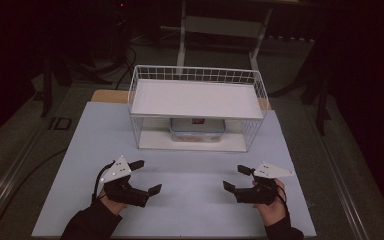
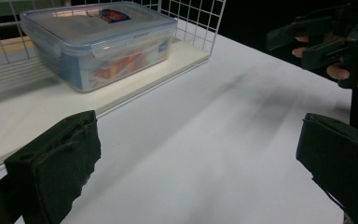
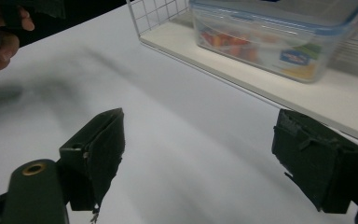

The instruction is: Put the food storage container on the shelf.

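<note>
A clear plastic food box point(image 1: 197, 129) with a blue-edged lid stands on the bottom shelf of a white wire rack point(image 1: 195, 74). Coloured contents show through the box's walls point(image 2: 98, 42) point(image 3: 279, 37). My left gripper point(image 1: 149, 176) hovers over the white table top at the front left, open, nothing between its jaws point(image 2: 196, 163). At the front right my right gripper point(image 1: 235, 177) faces it, open and empty too point(image 3: 200, 154). Both point inward toward each other, well in front of the rack. The left gripper view also shows the right gripper point(image 2: 303, 42) farther off.
The white table top point(image 1: 190, 205) spreads between the rack and the front edge. The rack's upper shelf point(image 1: 196, 99) is a bare white board above the box. A white metal stand point(image 1: 220, 25) and cables lie on the dark floor behind.
</note>
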